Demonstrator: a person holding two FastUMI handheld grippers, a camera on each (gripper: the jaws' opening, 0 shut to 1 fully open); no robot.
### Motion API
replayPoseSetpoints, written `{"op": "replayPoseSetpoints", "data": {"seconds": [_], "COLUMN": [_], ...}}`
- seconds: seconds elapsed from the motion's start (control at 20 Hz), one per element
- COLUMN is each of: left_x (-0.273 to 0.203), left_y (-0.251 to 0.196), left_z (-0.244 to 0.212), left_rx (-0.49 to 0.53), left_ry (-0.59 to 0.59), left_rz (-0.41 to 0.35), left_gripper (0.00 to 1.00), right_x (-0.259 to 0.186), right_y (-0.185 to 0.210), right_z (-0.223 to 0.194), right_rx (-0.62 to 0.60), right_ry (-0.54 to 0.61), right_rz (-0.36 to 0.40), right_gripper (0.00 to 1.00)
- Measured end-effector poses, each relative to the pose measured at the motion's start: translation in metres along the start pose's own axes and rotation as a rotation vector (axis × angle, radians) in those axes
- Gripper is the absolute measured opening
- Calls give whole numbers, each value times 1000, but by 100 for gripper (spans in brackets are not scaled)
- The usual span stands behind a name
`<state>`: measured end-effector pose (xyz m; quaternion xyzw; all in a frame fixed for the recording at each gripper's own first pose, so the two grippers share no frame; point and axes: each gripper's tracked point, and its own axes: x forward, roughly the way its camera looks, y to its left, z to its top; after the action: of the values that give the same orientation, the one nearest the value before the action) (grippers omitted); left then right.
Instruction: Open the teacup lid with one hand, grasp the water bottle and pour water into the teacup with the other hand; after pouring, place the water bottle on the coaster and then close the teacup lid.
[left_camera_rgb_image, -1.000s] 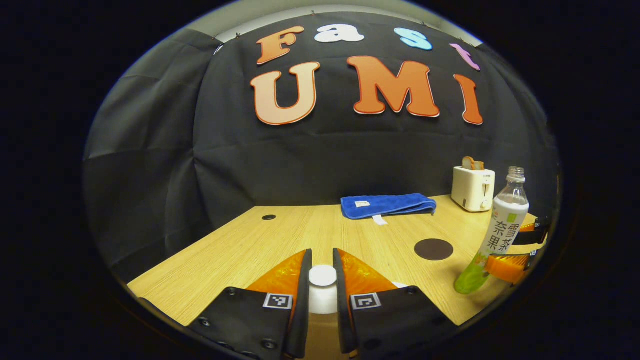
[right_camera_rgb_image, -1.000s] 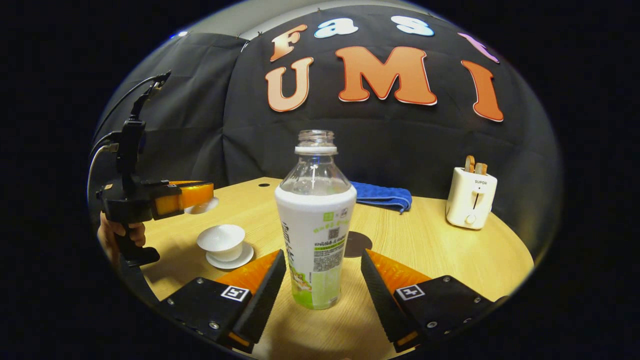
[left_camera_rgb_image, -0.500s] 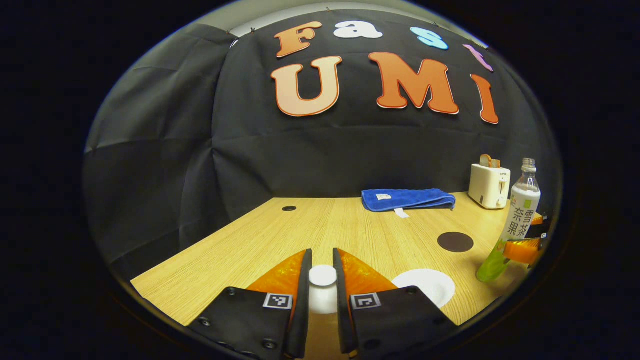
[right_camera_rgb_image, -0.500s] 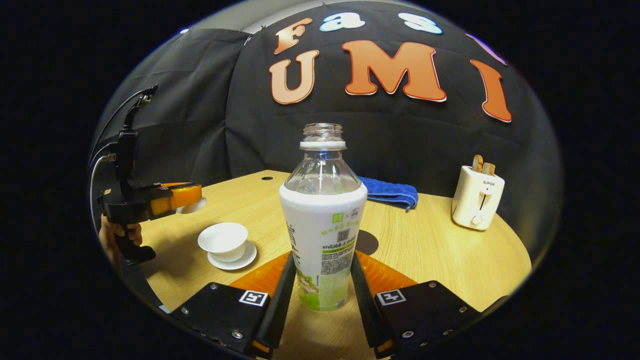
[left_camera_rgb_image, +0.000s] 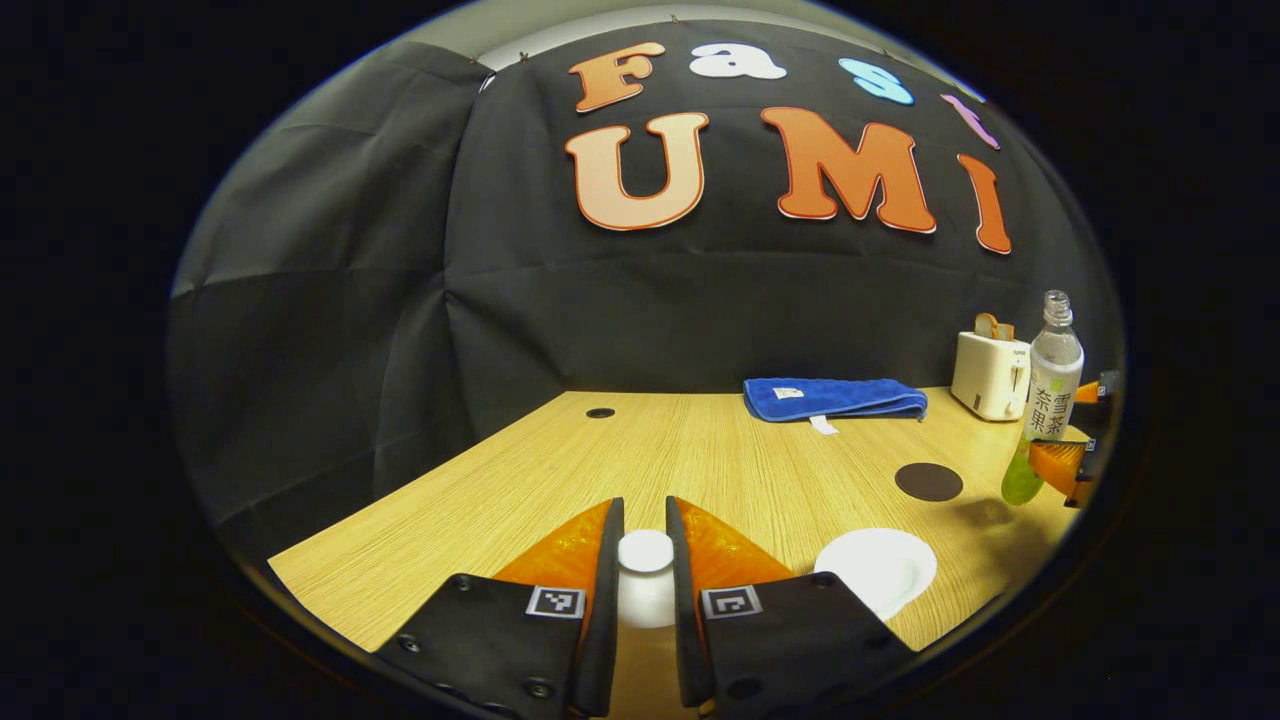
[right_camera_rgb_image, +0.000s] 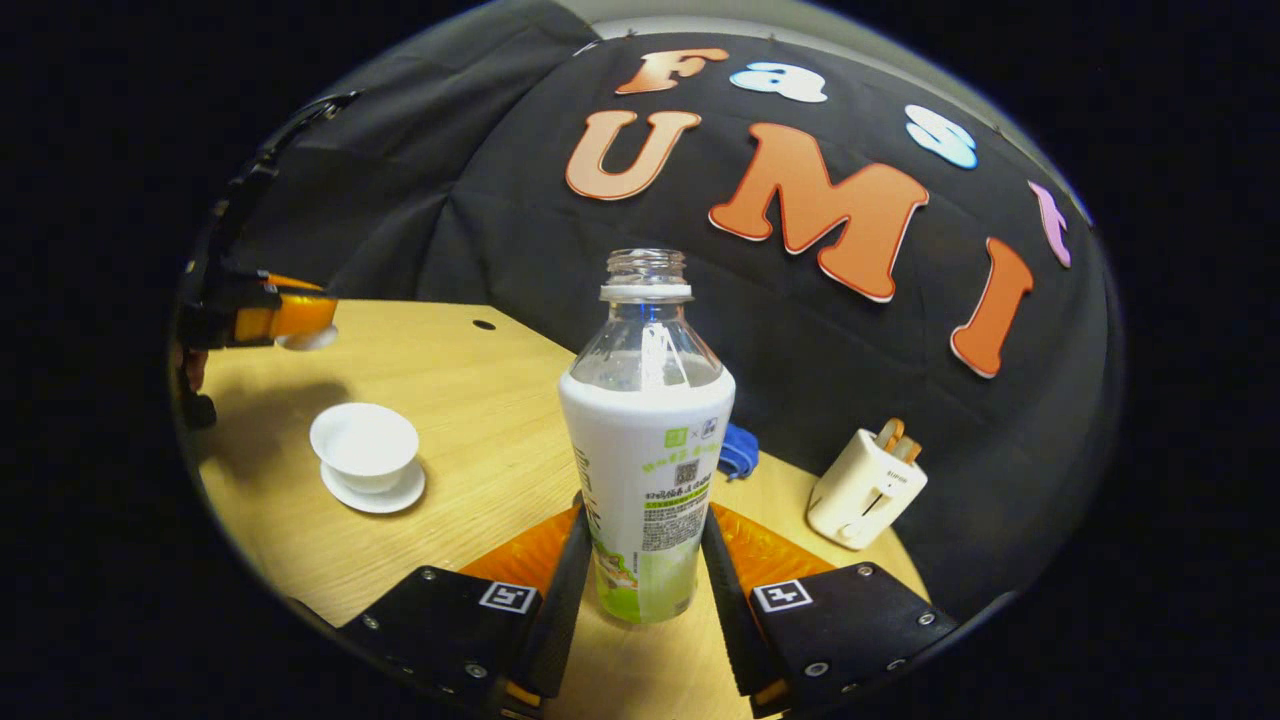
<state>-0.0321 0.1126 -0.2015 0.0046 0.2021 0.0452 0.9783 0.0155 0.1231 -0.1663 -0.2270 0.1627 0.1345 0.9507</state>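
My left gripper (left_camera_rgb_image: 645, 515) is shut on the knob of the white teacup lid (left_camera_rgb_image: 645, 552) and holds it in the air above the table. The open white teacup (right_camera_rgb_image: 365, 443) stands on its saucer (right_camera_rgb_image: 385, 497); in the left gripper view the teacup (left_camera_rgb_image: 877, 570) lies low to my right. My right gripper (right_camera_rgb_image: 645, 525) is shut on the uncapped water bottle (right_camera_rgb_image: 645, 440), which hangs slightly tilted above the table. The dark round coaster (left_camera_rgb_image: 928, 482) lies between the cup and the bottle (left_camera_rgb_image: 1050, 395). The left gripper (right_camera_rgb_image: 285, 318) with the lid (right_camera_rgb_image: 308, 340) shows at the far left.
A folded blue towel (left_camera_rgb_image: 835, 397) lies at the back of the wooden table (left_camera_rgb_image: 640, 450). A cream toaster (left_camera_rgb_image: 990, 368) stands at the back right, close behind the bottle. A small dark hole (left_camera_rgb_image: 600, 412) sits in the tabletop at the back left.
My right gripper closed on the bottle, lifted it off the table and tilted. My left gripper carried the lid further left, away from the cup.
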Motion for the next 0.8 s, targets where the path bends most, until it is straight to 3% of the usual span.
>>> {"op": "replayPoseSetpoints", "data": {"seconds": [0.5, 0.8], "left_x": [-2, -1], "left_y": [13, 22], "left_z": [-10, -17], "left_rx": [-15, -23], "left_ry": [0, 6], "left_rz": [8, 20], "left_gripper": [26, 27], "right_x": [12, 16], "right_y": [8, 23], "right_z": [7, 7], "right_rx": [-393, -630], "right_ry": [2, -29], "right_rz": [-56, -33], "right_gripper": [64, 64]}}
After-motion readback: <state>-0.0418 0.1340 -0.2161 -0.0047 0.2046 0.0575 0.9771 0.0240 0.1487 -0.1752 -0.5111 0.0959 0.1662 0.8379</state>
